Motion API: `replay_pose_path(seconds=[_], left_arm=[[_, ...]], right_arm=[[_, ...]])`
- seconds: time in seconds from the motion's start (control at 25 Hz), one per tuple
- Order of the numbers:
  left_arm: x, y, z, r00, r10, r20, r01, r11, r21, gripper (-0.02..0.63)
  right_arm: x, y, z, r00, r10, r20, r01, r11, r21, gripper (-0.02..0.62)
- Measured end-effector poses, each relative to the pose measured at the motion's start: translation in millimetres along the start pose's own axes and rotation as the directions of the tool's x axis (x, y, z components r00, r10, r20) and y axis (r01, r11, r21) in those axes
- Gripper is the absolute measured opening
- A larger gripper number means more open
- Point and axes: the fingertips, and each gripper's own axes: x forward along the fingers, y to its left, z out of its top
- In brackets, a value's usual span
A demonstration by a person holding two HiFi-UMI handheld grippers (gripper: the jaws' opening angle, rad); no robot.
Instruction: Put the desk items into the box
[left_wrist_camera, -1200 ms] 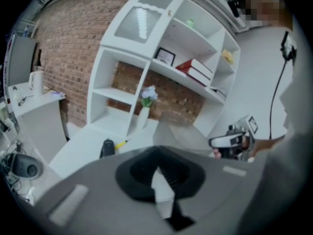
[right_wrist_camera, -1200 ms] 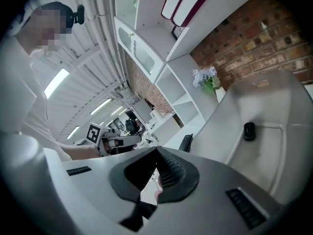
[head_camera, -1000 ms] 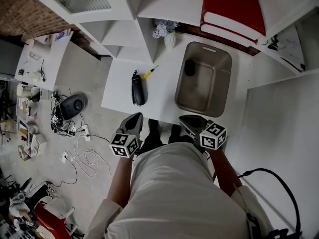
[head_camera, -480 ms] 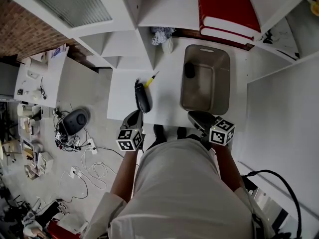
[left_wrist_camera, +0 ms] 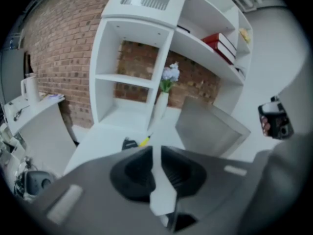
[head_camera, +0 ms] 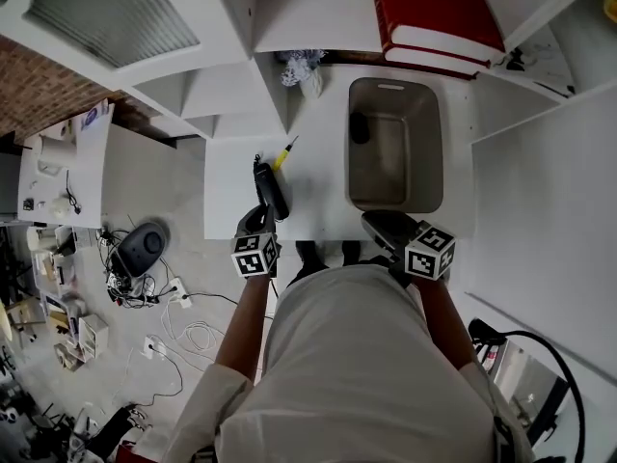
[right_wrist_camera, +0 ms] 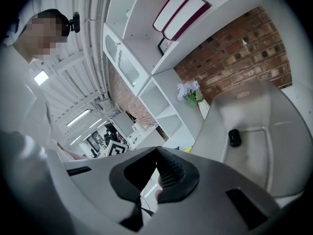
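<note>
A long black stapler-like item lies on the white desk, with a yellow-handled screwdriver just beyond it. To their right stands the grey box; a small black thing lies in its far left corner. My left gripper hangs over the black item's near end; its jaws have just been opening to a narrow slit with nothing between them. In the left gripper view the black item and screwdriver show just past the left gripper. My right gripper is shut and empty at the box's near edge.
White shelves rise behind the desk with a vase of flowers and red books. A second white surface lies to the right. Left of the desk the floor holds cables and a round black device.
My left gripper has moved forward and down from beside the person's body to the black item's near end, and its jaws have parted slightly. The right gripper has hardly shifted.
</note>
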Motion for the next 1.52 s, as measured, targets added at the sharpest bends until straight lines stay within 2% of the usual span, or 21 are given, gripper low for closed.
replay_pose_path(seconds=[0.16, 0.32, 0.56, 0.72, 0.84, 1.2, 1.32, 1.44, 1.52], left_arm=[[20, 19, -8, 0.998, 0.051, -0.029, -0.051, 0.999, 0.02, 0.067], [40, 27, -21, 0.995, 0.062, -0.081, -0.059, 0.998, 0.038, 0.085], [68, 39, -46, 0.988, 0.043, -0.15, -0.04, 0.999, 0.023, 0.146], [84, 46, -57, 0.979, 0.06, -0.197, -0.063, 0.998, -0.01, 0.215], [97, 48, -62, 0.968, 0.085, -0.238, -0.094, 0.995, -0.03, 0.258], [132, 64, -74, 0.928, 0.207, -0.31, -0.226, 0.974, -0.026, 0.283], [136, 70, -81, 0.903, 0.258, -0.344, -0.283, 0.959, -0.024, 0.284], [147, 70, -80, 0.904, 0.278, -0.325, -0.303, 0.952, -0.028, 0.287], [150, 71, -84, 0.896, 0.286, -0.338, -0.314, 0.949, -0.028, 0.314]], right_arm=[[-3, 0, 1, 0.999, -0.033, 0.013, 0.033, 0.999, 0.017, 0.0], [-9, -4, -1, 0.997, -0.08, 0.02, 0.079, 0.996, 0.035, 0.0], [-15, -5, -7, 0.99, -0.139, 0.028, 0.137, 0.989, 0.063, 0.0], [-16, -6, -11, 0.986, -0.165, 0.024, 0.163, 0.983, 0.079, 0.0], [-14, -7, -14, 0.984, -0.178, 0.018, 0.176, 0.981, 0.087, 0.0], [-4, -11, -17, 0.979, -0.205, 0.002, 0.204, 0.974, 0.104, 0.0], [-4, -12, -19, 0.975, -0.221, 0.004, 0.219, 0.969, 0.116, 0.0], [-8, -15, -21, 0.97, -0.241, 0.007, 0.238, 0.962, 0.13, 0.0], [-12, -17, -23, 0.967, -0.256, 0.008, 0.252, 0.957, 0.141, 0.0]])
